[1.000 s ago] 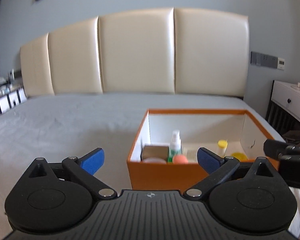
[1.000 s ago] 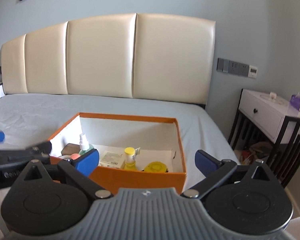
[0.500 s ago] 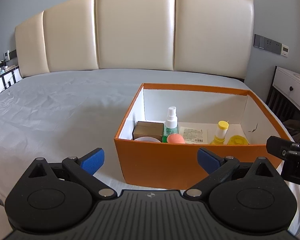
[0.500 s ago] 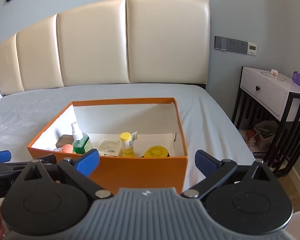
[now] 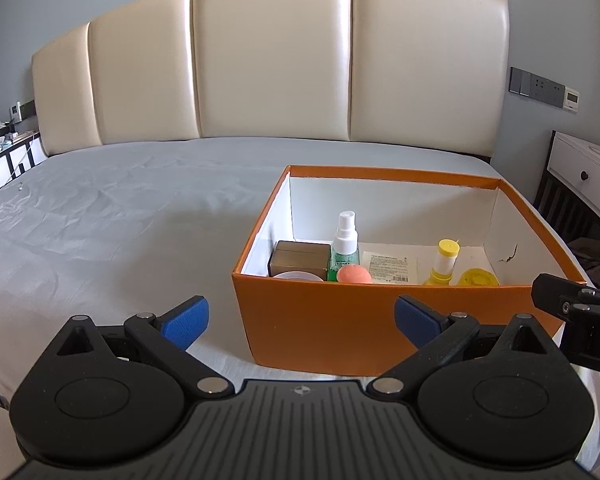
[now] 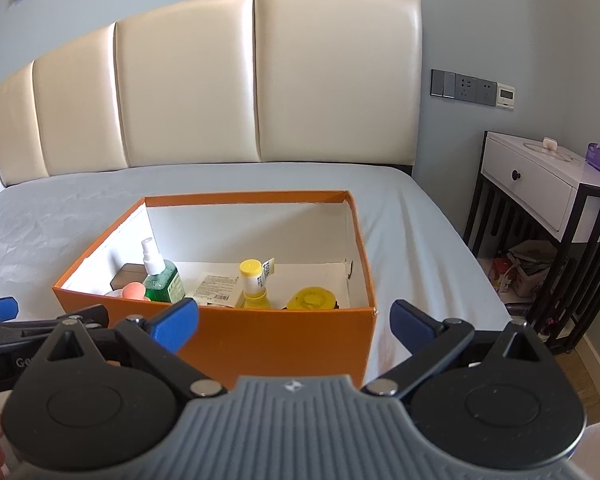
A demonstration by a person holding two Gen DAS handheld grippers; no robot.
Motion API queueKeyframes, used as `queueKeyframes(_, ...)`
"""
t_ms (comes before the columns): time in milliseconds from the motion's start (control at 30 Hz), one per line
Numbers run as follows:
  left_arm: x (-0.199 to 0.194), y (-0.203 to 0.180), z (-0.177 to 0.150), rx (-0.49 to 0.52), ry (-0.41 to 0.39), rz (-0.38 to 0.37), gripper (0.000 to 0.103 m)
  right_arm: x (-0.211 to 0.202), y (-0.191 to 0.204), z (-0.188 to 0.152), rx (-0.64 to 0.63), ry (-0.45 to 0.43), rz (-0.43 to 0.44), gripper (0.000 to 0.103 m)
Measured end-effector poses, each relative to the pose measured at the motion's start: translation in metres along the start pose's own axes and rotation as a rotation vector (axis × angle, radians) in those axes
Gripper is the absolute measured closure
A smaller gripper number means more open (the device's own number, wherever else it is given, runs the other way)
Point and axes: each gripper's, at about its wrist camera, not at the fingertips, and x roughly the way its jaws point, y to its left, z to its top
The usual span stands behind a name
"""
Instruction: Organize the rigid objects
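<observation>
An orange box [image 5: 324, 324] [image 6: 260, 336] with white inner walls sits on the grey bed. Inside it stand a green spray bottle [image 5: 345, 254] [image 6: 160, 276], a yellow-capped bottle [image 5: 444, 264] [image 6: 253, 286], a brown box [image 5: 298, 262], a peach ball [image 5: 354, 275] [image 6: 134, 291], a yellow lid [image 5: 478, 278] [image 6: 311, 298] and a flat white packet [image 5: 390, 266]. My left gripper [image 5: 302, 320] is open, short of the box's near wall, holding nothing. My right gripper [image 6: 294, 322] is open too, in front of the same wall.
A cream padded headboard [image 5: 272, 64] backs the grey bedsheet [image 5: 100, 232]. A white nightstand [image 6: 548, 184] on black legs stands right of the bed, with clutter on the floor beneath. The other gripper's body [image 5: 576, 320] shows at the right edge of the left wrist view.
Both cameras have risen and tilted down over the last second, so the box and its contents show more fully. Both grippers stay open.
</observation>
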Motion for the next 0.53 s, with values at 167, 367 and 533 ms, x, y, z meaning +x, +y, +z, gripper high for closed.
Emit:
queueKeyframes(167,0.0003,0.0001,-0.0001,0.001,0.000,0.001,0.000,0.0011,0.0007,-0.0006,-0.005,0.003,-0.005,0.003)
queueKeyframes(367,0.0000,0.0001,-0.0003,-0.003,-0.001,0.000,0.000,0.0017,-0.0007,-0.0005,0.002,0.008,-0.008,0.003)
queueKeyframes(533,0.0006,0.0008,-0.0005,-0.008,0.005,0.005,0.000,0.0014,0.0004,-0.0010,-0.003,0.007,-0.007,0.003)
